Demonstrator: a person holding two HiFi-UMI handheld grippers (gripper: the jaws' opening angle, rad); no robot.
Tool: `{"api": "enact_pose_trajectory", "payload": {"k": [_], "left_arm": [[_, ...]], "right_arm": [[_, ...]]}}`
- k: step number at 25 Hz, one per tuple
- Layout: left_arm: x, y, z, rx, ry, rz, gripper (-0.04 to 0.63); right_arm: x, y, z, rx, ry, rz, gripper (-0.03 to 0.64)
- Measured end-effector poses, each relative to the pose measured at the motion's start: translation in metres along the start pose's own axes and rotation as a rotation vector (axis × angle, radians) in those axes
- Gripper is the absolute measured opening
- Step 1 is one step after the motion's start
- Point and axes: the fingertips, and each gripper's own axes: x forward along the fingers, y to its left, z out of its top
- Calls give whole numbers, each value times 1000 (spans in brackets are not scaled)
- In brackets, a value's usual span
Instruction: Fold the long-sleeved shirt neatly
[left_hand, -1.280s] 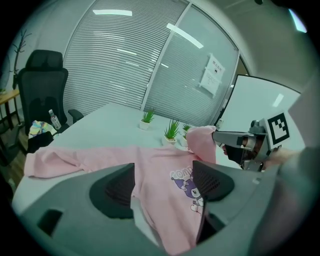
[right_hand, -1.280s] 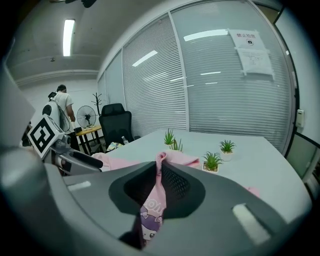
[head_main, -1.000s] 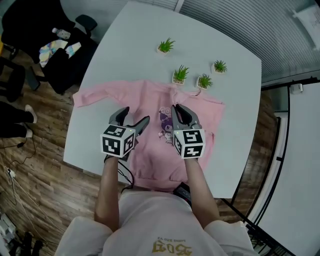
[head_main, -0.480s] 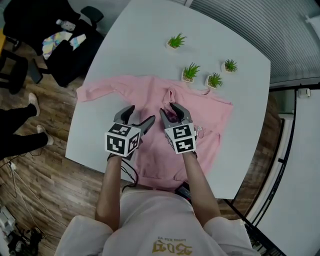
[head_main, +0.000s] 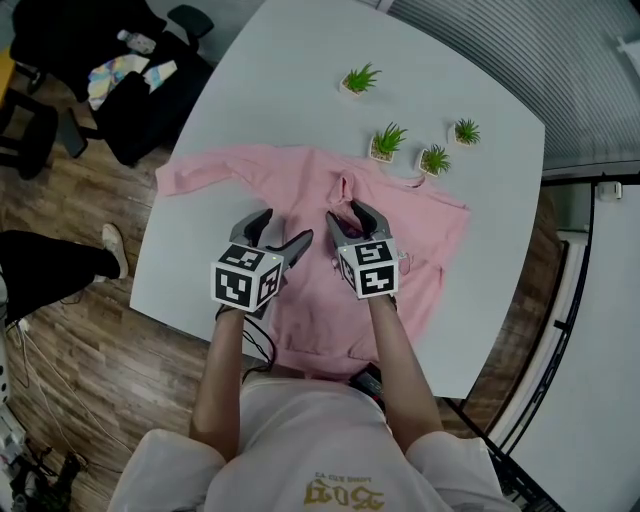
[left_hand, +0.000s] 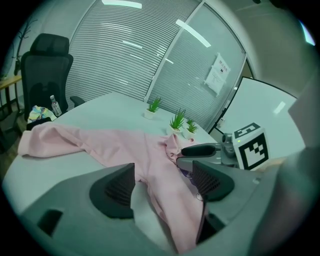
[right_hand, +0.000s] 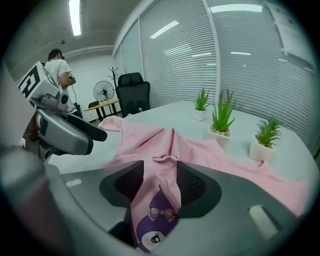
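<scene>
A pink long-sleeved shirt (head_main: 300, 185) lies spread on the white table (head_main: 290, 60), one sleeve stretched out to the left (head_main: 185, 178). My right gripper (head_main: 348, 213) sits low over the chest, near the collar. Its jaws are opening, and a raised fold of pink cloth with a purple cartoon print (right_hand: 157, 210) lies between them (right_hand: 160, 175), no longer pinched. My left gripper (head_main: 282, 228) hovers open just to the left of it, over the shirt's left side. Cloth and bare table show between its jaws (left_hand: 164, 170); they grip nothing.
Several small potted plants (head_main: 388, 142) stand just beyond the collar. The near table edge (head_main: 200, 325) runs under my forearms. A black chair with clothes on it (head_main: 110, 90) and a person's leg (head_main: 50, 270) are on the floor to the left.
My right gripper has come down toward the shirt and a little left, and its jaws have spread apart off the fold of cloth. The left gripper has stayed put.
</scene>
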Motion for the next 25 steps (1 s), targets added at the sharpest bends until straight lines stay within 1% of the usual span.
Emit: {"api": "enact_pose_trajectory", "payload": {"k": [5,8,10,12,15,18,21,25], "left_arm": [[-5,2,-4,-9,-1,6,365],[-7,4,-4,-15,-5,8,365],[-10,5,-4,-15,-10,7,365],[-12,6,-4,-13,-15,8,365],[-14,7,-4,-13,-18,8,365],[-15,3,-2,-8,-24,-1,367],[-13,-6,3,9,-38,-23,367],[-11,-22,5,56,-34,-47,368]], "right_arm": [[25,30,16,-100,16,77,207],[41,45,9,-113,71,142,207],[45,46,5,-72,91,161,207],[42,45,8,-27,77,165,207],[27,43,19,17,20,163,207],[-3,43,24,69,-47,163,207],[-36,37,17,138,-91,136,207],[-77,23,2,226,-129,64,207]]}}
